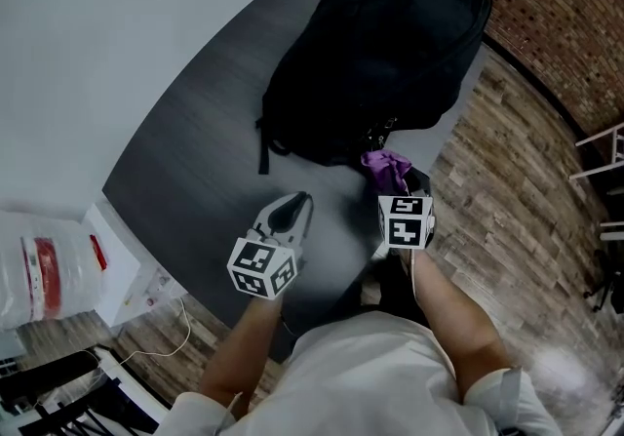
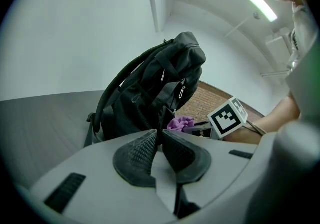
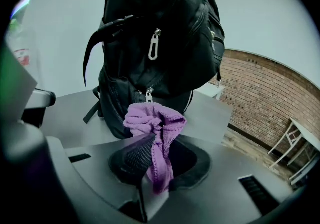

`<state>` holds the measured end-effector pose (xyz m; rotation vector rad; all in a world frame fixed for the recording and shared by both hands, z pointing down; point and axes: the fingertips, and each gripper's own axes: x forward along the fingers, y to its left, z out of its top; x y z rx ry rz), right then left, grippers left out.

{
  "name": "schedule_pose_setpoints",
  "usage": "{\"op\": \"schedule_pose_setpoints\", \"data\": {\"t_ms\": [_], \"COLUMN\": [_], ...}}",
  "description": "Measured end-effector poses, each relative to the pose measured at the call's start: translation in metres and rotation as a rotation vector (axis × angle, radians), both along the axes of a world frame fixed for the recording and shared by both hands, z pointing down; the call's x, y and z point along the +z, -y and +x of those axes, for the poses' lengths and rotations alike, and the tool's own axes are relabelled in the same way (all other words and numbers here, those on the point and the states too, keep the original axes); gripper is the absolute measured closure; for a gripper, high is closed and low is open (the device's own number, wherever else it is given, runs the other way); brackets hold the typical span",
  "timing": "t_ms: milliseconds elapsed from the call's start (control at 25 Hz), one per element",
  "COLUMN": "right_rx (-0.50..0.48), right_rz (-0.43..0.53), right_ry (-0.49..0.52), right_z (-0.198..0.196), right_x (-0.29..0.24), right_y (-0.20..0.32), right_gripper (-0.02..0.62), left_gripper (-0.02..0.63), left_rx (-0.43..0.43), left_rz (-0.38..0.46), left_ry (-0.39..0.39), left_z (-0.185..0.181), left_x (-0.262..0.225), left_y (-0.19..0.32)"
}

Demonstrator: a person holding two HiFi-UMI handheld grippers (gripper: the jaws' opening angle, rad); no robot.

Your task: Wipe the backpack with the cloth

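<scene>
The right claw point(image 3: 159, 140) is pinching the purple cloth point(image 3: 152, 118) tight, its wad bunching past the tips, with the backpack point(image 3: 160, 42) standing just ahead. The left claw point(image 2: 161, 135) (jaws together, empty) is hovering alongside; I would be pressing the wad flat against the fabric.

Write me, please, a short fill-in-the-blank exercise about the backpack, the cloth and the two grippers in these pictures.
1. The right gripper is shut on a ____ cloth.
2. The backpack on the table is ____ in colour.
3. The left gripper, its jaws together, holds ____.
4. The wall beyond the table is made of ____.

Missing words: purple; black; nothing; brick.
</scene>
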<state>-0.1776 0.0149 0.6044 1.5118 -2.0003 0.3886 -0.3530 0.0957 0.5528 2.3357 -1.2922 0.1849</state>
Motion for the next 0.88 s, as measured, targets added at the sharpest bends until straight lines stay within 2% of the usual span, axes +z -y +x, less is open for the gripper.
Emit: {"op": "schedule_pose_setpoints", "data": {"t_ms": [200,440,640,880], "right_rx": [0.074,0.119,0.079,-0.029], "right_rz": [-0.025,-0.028,-0.014,-0.026], "right_ry": [-0.048,-0.028,0.005,0.056], "right_z": [0.037,0.054,0.042,-0.003], "right_x": [0.007,0.004,-0.007,-0.013], "right_y": [-0.004,-0.014,-0.022,-0.037], "right_gripper": [0.518,0.518,0.518,0.518], "left_gripper": [0.592,0.591,0.592,0.591], "left_rx": [-0.003,-0.014,-0.025,-0.054], "left_rz": [-0.004,-0.007,-0.012,-0.018], "left_ry": [-0.007,-0.011,-0.017,-0.027], "left_z": [0.000,-0.005,-0.009,-0.019], "left_x": [0.003,0.006,0.009,0.011], "left_y": [0.000,0.002,0.004,0.001]}}
